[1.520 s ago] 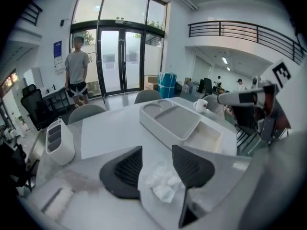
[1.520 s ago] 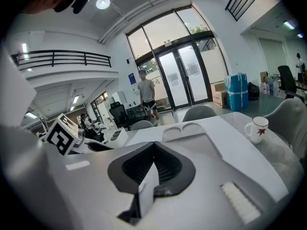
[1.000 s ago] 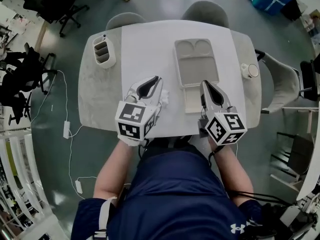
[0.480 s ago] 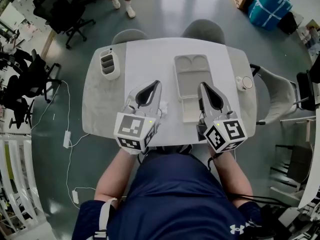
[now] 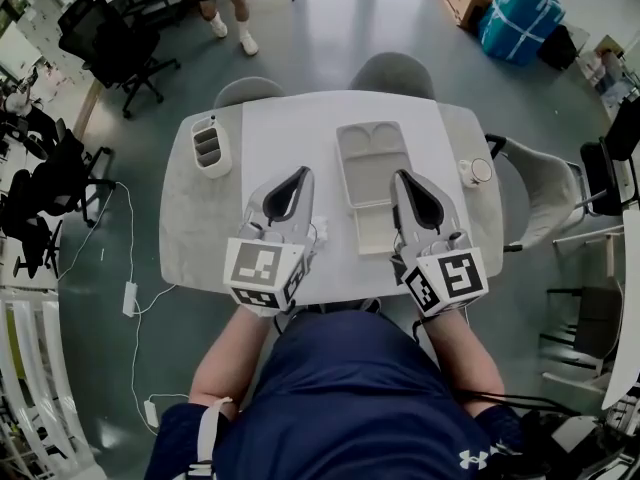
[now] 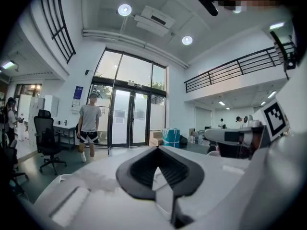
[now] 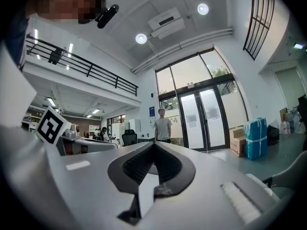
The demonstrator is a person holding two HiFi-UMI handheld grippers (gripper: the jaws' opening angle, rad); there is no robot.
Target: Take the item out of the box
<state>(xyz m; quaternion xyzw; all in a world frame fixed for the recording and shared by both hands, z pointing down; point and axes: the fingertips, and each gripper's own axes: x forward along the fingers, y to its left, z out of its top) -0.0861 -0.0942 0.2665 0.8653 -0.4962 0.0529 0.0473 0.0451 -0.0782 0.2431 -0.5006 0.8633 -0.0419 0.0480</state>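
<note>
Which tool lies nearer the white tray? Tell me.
The right tool, lying right beside the tray; the left tool sits apart from it.

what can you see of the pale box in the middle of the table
The box is a pale, plastic-looking tray lying flat on the table, long side pointing away from the person. Two rounded compartments at its far end, one larger nearer, a flat panel nearest. Nothing shows inside. The right gripper lies beside it.
</note>
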